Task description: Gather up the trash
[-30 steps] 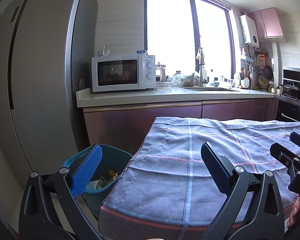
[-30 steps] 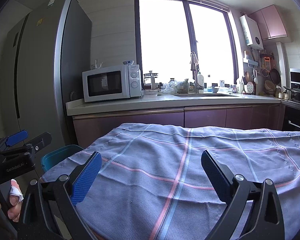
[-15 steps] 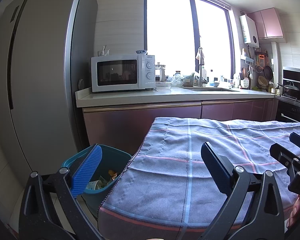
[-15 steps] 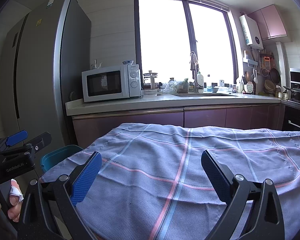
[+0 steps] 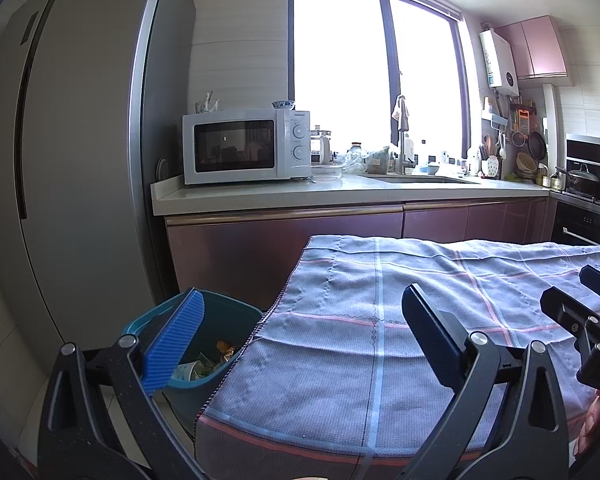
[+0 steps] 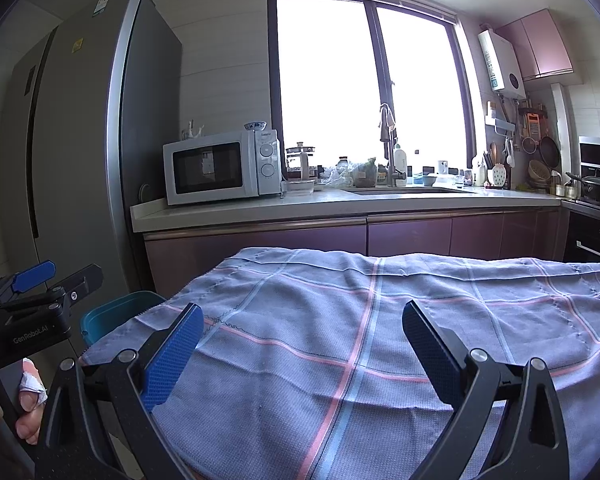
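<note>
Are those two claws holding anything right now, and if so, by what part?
Nothing is held. The left gripper and right gripper are both open and empty above the cloth; the bin already has trash inside.

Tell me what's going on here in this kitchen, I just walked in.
A person is holding a two-finger gripper in each hand over a table draped in a checked cloth. The left gripper and the right gripper are both open and hold nothing. Beside the table's left edge stands a teal bin with some trash already inside. No loose trash shows on the cloth in either view, so the collecting looks finished or paused.
</note>
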The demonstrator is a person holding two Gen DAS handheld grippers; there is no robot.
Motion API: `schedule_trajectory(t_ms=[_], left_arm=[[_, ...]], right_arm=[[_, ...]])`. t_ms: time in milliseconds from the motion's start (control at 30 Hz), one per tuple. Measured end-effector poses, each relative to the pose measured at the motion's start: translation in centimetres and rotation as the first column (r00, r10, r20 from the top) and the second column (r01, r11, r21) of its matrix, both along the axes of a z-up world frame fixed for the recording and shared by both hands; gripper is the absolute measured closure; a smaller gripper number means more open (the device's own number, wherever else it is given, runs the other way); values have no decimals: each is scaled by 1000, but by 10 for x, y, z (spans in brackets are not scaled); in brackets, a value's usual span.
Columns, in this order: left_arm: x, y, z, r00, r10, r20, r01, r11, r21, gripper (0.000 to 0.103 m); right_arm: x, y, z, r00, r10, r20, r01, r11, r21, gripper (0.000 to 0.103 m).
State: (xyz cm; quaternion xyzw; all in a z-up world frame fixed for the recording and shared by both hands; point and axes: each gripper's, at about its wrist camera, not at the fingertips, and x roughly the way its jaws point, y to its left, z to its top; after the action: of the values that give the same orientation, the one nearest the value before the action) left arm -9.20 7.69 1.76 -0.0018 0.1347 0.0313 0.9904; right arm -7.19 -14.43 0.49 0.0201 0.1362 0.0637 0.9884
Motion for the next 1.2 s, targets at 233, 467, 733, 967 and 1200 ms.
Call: schedule_trajectory(t_ms=[233,467,733,967,1200], left_arm=[[1,-1,0,1000,0,1,0,1000,-1,6],[1,-1,0,1000,0,0,0,1000,-1,6],[2,-2,0,1000,-3,-1,3,1000,-3,6],[2,-3,0,1000,-3,0,3,1000,-3,6],[3,-4,0,1000,-1,0,1,1000,-3,6]], right_arm=[[0,0,-1,1000,-2,1,2,1000,2,7],[0,-1,-1,1000,-4,1,4,1000,2,7],[-1,0,-1,1000,-4,0,4,1000,2,7],[-5,-1,-2,1000,-11,1,11,1000,4,7],[-5,-2,-3,1000,-16,-1,16,1000,8,7]])
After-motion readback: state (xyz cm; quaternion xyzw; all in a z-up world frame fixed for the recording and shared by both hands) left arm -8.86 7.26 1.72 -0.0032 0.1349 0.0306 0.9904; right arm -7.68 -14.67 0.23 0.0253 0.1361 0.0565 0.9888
